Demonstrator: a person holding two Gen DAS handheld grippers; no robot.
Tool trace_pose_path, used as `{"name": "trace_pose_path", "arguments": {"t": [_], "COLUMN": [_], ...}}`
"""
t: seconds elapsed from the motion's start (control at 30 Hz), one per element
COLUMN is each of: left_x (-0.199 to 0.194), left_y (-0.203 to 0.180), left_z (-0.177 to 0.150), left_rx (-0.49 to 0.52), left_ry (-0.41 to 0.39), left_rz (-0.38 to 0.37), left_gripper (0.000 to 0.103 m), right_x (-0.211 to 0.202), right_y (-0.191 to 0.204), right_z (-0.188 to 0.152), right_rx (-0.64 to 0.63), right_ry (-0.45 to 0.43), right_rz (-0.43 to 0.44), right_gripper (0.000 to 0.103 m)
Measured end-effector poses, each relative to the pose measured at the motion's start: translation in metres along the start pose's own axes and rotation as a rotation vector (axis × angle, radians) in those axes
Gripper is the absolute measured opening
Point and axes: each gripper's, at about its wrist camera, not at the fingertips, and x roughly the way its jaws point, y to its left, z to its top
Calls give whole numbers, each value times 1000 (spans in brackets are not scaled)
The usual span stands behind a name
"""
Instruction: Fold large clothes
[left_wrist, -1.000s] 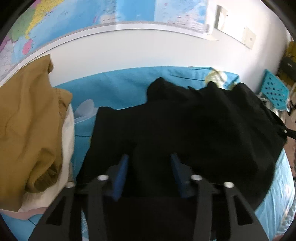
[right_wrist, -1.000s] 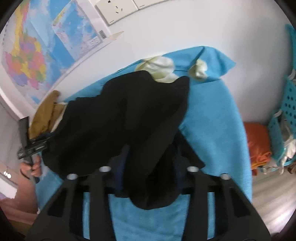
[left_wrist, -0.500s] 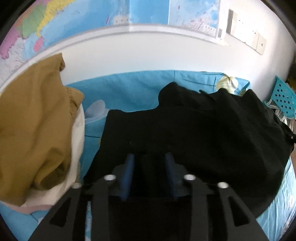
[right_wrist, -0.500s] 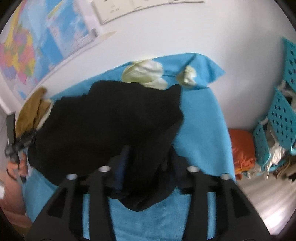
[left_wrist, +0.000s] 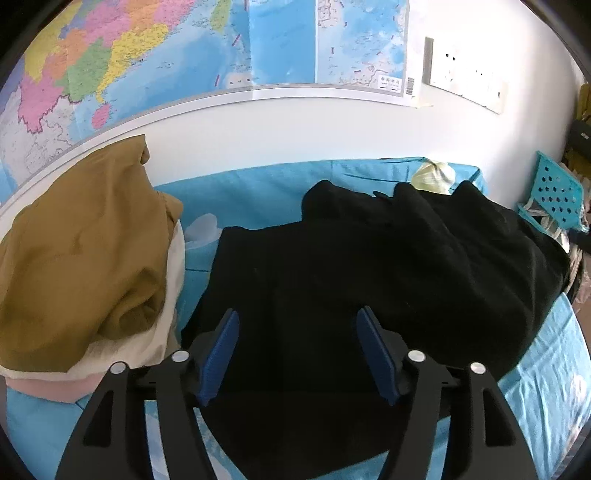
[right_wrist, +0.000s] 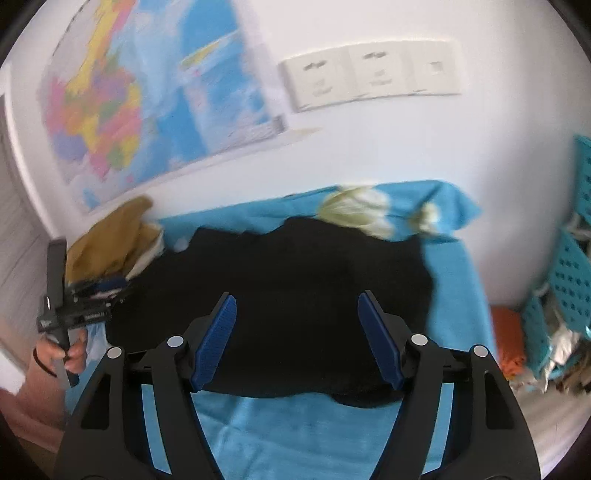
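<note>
A large black garment (left_wrist: 369, 273) lies folded over on the blue bed sheet (left_wrist: 258, 188); in the right wrist view the black garment (right_wrist: 280, 295) spreads across the bed's middle. My left gripper (left_wrist: 297, 321) hangs just above its near left part, jaws opening, blue pads wide apart with only the lying cloth below them. My right gripper (right_wrist: 295, 302) hovers over the garment's near edge, jaws also opening, nothing pinched. The left gripper (right_wrist: 92, 291) shows at the left of the right wrist view, held by a hand (right_wrist: 70, 350).
A mustard garment (left_wrist: 85, 251) on pale cloth is piled at the bed's left. A map (left_wrist: 184, 55) and wall sockets (right_wrist: 369, 79) hang behind. Teal perforated baskets (right_wrist: 569, 269) and orange fabric (right_wrist: 509, 339) sit right of the bed. Flower prints (right_wrist: 354, 210) mark the sheet.
Both grippers let go of the black cloth and opened wide. Both drew back and up, so more wall shows. The cloth that hung from the right gripper now lies flat.
</note>
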Motion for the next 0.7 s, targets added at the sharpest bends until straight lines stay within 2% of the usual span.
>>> {"name": "trace_pose_path", "arguments": {"t": [0.07,0.13,0.23,0.27,0.37,0.43,0.5,0.6,0.67,0.7], "left_x": [2,4,-5,-14,-30,-39,-42,-41,-30,-24], "left_y": [2,6,14,19,27,31,34,31,23,19], "left_z": [-2,-5,-11,-15,-30,-44,-61,-79,-88,-89], "left_rx": [-10,-33,-67,-90,-116,-129,-161,-183,-208,-217], "left_ry": [11,33,25,20,31,42,79,125,177,197], "left_rz": [-3,-8,-48,-95,-200,-255,-354,-428,-510,-525], "left_gripper": [68,68,68,70,70,71,71,71,72,72], "right_x": [28,56,66,60,26,5,-9,-7,5,14], "right_y": [1,-3,-5,-5,-9,-14,-19,-29,-37,-41], "right_z": [-1,-7,-8,-7,-8,-17,-33,-58,-71,-75], "right_rx": [13,24,44,62,161,227,303,436,520,562], "right_ry": [63,133,146,139,90,64,73,131,165,174], "right_rz": [22,-24,-45,-36,67,143,213,318,345,351], "right_gripper": [66,65,64,64,66,72,79,81,81,81]}}
